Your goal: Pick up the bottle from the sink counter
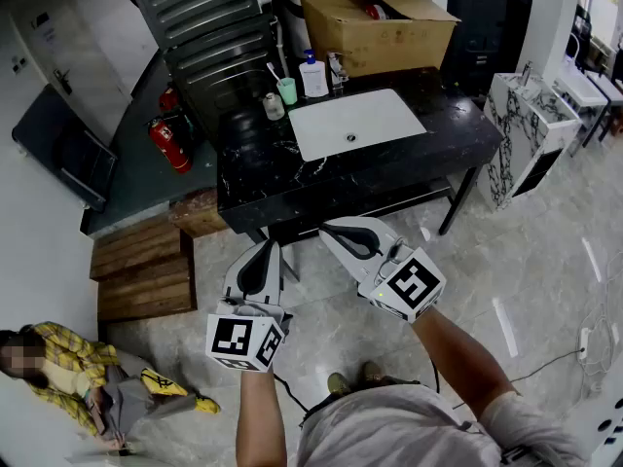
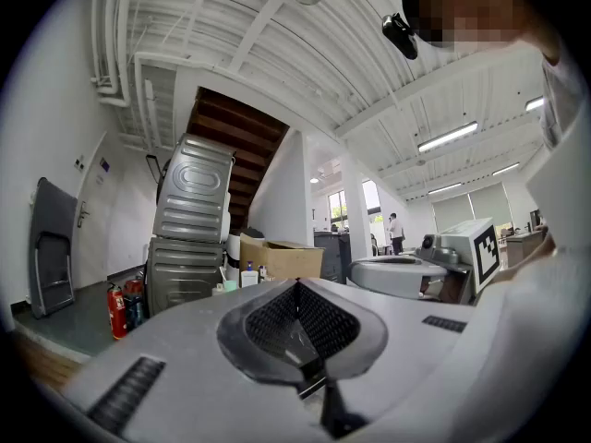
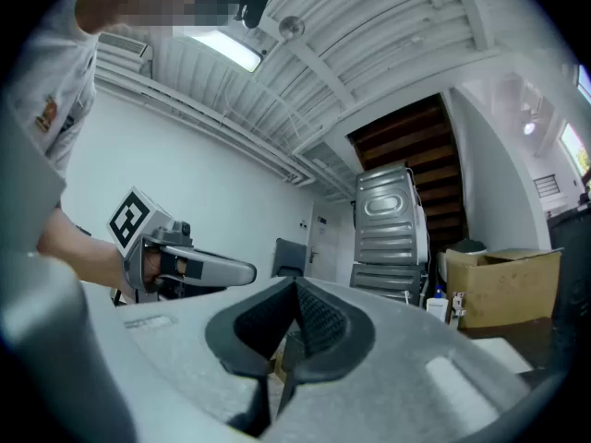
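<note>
Looks steeply down on a pale grey tiled floor [image 1: 555, 251], toward a black white-veined stone sink counter [image 1: 248, 178] on thin dark legs straight ahead. Sunk into that top, a white rectangular basin [image 1: 350, 123].

Behind the basin's far left corner, upright on the stone, the white bottle with a blue pump top [image 1: 313, 76], untouched and well apart from both grippers. Shows again, small and far off, in the left gripper view [image 2: 249, 276] and the right gripper view [image 3: 435, 305]. Just left of it, a mint-green cup with a toothbrush [image 1: 286, 90]. Nearer the front, a small clear jar [image 1: 274, 107]. To the right of the bottle, along the counter's back edge, an open brown cardboard box [image 1: 375, 22].

Beyond the counter's left end:
- stacked grey ribbed metal casings [image 1: 214, 37]
- a red fire extinguisher [image 1: 170, 144] on a darker patch of floor
- a dark folded panel [image 1: 58, 154] leaning on the white wall

Nearer, against the same side, brown wooden pallets [image 1: 146, 270]. At lower left, a seated person in a yellow plaid shirt [image 1: 63, 363]. At right, a white marble-patterned cabinet [image 1: 526, 129].

Overhead in the gripper views, a white ribbed ceiling [image 2: 277, 44] with strip lights, and the dark brown underside of a staircase [image 2: 235, 146].

Held low over the tiles, short of the counter's front edge:
- the left gripper [image 1: 261, 259] [image 2: 297, 289], jaws clenched together on nothing
- the right gripper [image 1: 350, 236] [image 3: 295, 289], jaws likewise pressed shut and empty
</note>
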`<state>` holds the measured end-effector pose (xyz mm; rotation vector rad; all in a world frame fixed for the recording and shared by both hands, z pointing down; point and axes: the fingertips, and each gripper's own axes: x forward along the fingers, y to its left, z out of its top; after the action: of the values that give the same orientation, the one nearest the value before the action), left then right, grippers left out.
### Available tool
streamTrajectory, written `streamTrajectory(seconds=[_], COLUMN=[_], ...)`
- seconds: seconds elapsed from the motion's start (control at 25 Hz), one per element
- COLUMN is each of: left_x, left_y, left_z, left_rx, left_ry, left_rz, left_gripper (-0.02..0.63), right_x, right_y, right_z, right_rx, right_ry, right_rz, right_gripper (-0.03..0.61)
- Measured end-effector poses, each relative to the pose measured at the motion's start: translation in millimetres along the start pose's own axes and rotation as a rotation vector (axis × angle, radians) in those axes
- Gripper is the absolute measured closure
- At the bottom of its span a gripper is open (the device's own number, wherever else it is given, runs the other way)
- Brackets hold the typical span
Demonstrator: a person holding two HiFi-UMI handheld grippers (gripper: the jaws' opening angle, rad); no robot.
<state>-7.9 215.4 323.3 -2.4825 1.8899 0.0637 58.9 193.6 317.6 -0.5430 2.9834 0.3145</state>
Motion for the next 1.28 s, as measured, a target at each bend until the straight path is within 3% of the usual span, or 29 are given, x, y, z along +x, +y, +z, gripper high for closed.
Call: streamTrajectory(seconds=[0.4,0.64,1.04,1.28], left_x=[34.1,65.1,157.6,235.0], left_y=[-7.3,15.5,104.2,181.4], left_z=[-7.1,-10.2,-12.3,-17.9], left_rx=[-0.001,-0.008,-0.004,-0.013], left_ry=[0.026,0.016,-0.028,-0.023], left_rz=[0.027,0.042,0.026,-0.020], left_gripper=[0.612,0.612,0.612,0.612], right_x=[-14.6,-4.4,74.4,152.3], right_y=[-36.7,-65.2,-134.2,-189.4], right_z=[-3.6,-20.5,-61.2,-76.7], right_rx=[0.031,0.031,-0.012,0.043], right_ry=[-0.050,-0.026,0.026,0.064], right_rz=[0.020,0.017,0.006,-0.031], right_gripper=[0.577,0.577,0.577,0.577])
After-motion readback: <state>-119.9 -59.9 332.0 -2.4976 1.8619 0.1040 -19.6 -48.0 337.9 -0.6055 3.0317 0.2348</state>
